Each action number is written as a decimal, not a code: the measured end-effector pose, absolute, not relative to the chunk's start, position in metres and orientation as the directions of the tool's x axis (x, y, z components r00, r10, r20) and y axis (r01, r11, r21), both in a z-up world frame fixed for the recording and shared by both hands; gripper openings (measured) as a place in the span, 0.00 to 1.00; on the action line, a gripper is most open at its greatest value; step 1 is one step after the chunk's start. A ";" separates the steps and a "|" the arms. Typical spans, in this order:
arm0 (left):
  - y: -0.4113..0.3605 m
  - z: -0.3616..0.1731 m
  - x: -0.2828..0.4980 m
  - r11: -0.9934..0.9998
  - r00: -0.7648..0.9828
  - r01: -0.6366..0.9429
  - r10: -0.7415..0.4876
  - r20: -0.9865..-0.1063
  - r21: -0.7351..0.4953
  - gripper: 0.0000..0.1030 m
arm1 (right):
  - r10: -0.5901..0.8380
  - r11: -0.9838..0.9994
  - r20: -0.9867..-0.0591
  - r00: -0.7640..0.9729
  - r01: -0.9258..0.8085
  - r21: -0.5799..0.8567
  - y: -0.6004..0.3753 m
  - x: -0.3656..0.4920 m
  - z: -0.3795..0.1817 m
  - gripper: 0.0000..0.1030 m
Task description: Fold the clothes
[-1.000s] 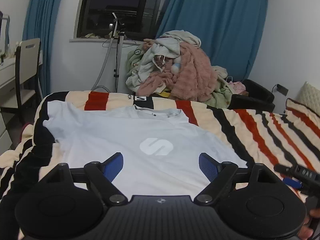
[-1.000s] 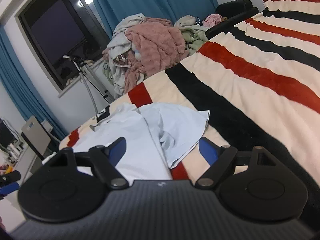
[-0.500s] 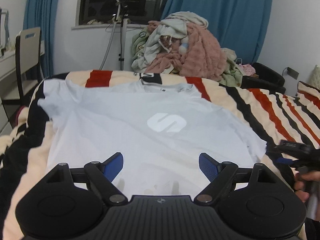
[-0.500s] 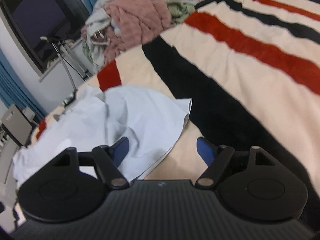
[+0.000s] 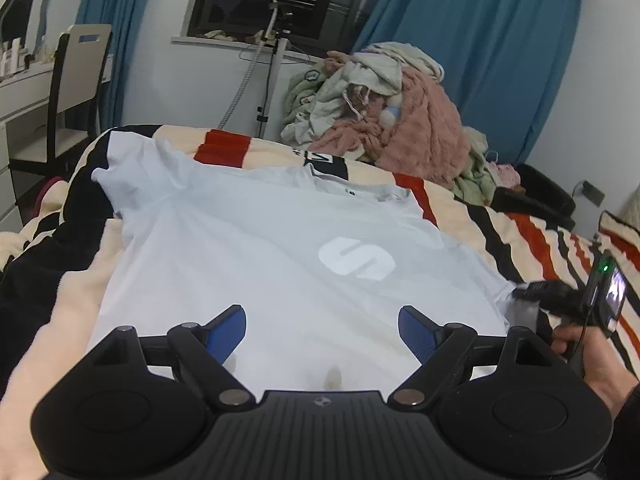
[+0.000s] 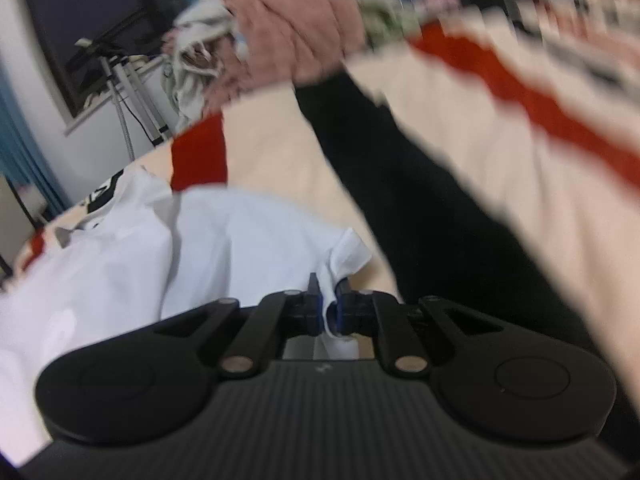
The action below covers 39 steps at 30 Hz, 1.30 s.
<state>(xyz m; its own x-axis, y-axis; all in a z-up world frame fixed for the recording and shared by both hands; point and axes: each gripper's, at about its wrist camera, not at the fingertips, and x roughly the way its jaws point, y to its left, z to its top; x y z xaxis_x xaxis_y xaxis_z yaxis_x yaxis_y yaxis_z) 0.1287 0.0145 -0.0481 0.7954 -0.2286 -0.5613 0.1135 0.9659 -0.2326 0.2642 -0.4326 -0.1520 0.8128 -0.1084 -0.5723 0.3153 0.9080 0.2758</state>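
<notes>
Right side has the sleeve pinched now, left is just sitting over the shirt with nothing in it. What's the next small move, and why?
Probably carry the right gripper inward over the T-shirt, folding the sleeve across the body. Its fingers are shut on the sleeve's edge, and the shirt lies flat, logo up, on the striped blanket. The left gripper is open above the hem and could pin it.

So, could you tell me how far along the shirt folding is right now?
Done: the white T-shirt lies spread flat on the striped blanket. In hand: the right gripper is shut on its sleeve edge; the left gripper hovers open. Left: every fold.
</notes>
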 end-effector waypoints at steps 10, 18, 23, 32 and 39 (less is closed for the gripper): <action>0.014 -0.054 0.142 0.974 0.811 0.105 -0.200 -0.550 -0.200 0.83 | -0.410 0.866 -0.543 0.733 0.500 0.021 -0.485 0.327 -0.117 0.08; 0.007 -0.082 0.164 0.978 0.776 0.118 -0.199 -0.599 -0.171 0.83 | -0.353 0.889 -0.525 0.774 0.453 0.070 -0.487 0.332 -0.144 0.14; 0.000 -0.090 0.162 0.978 0.768 0.150 -0.206 -0.606 -0.143 0.83 | -0.267 0.901 -0.517 0.813 0.401 0.164 -0.469 0.296 -0.130 0.72; -0.027 -0.094 0.119 0.942 0.710 0.288 -0.329 -0.623 -0.170 0.83 | -0.169 0.882 -0.508 0.845 0.360 0.305 -0.411 0.136 -0.068 0.73; -0.068 -0.106 0.061 0.833 0.536 0.511 -0.502 -0.679 -0.213 0.82 | -0.106 0.842 -0.390 0.915 0.291 0.455 -0.372 -0.012 -0.032 0.74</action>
